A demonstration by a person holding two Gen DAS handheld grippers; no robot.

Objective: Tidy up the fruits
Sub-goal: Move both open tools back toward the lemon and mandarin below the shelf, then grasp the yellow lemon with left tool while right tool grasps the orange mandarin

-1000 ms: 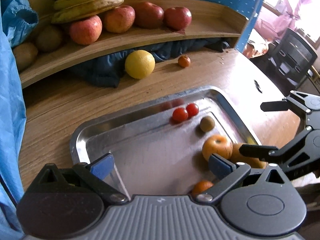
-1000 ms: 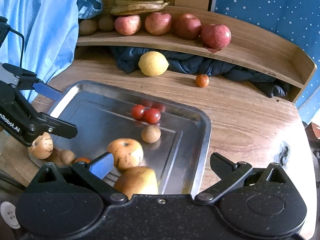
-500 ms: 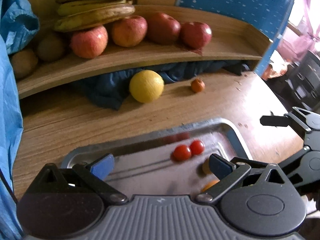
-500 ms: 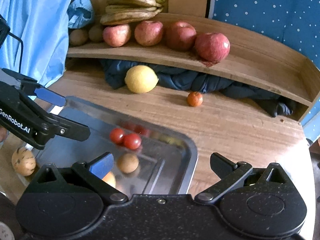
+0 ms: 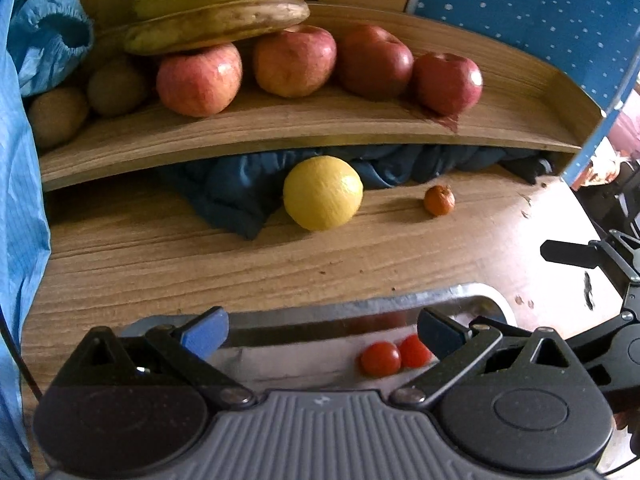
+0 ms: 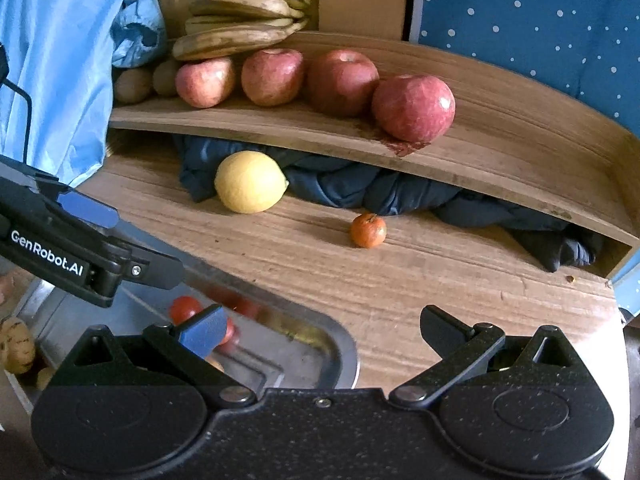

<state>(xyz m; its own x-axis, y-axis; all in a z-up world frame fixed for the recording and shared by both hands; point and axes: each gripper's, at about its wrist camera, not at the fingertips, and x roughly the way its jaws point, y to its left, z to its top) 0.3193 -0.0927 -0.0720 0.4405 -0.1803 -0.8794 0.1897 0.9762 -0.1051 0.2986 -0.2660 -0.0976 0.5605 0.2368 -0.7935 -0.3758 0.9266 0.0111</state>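
Left gripper point(image 5: 320, 330), right gripper point(image 6: 320, 330): fingers wide apart, holding nothing. Risk: lemon point(image 5: 322, 193), round on bare bench point(image 5: 160, 256), rolls if nudged; small orange fruit point(image 6: 368, 230) slips out.

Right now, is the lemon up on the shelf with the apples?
No, the lemon lies on the table below the shelf, against the dark blue cloth, while the apples sit above.

On the shelf point(image 5: 280, 128) four apples point(image 5: 294, 62) stand in a row under the bananas point(image 5: 216, 24), while below, on the table point(image 5: 160, 252), the lemon point(image 5: 322, 193) lies left of the small orange fruit point(image 5: 439, 200), behind the tray point(image 5: 360, 308).
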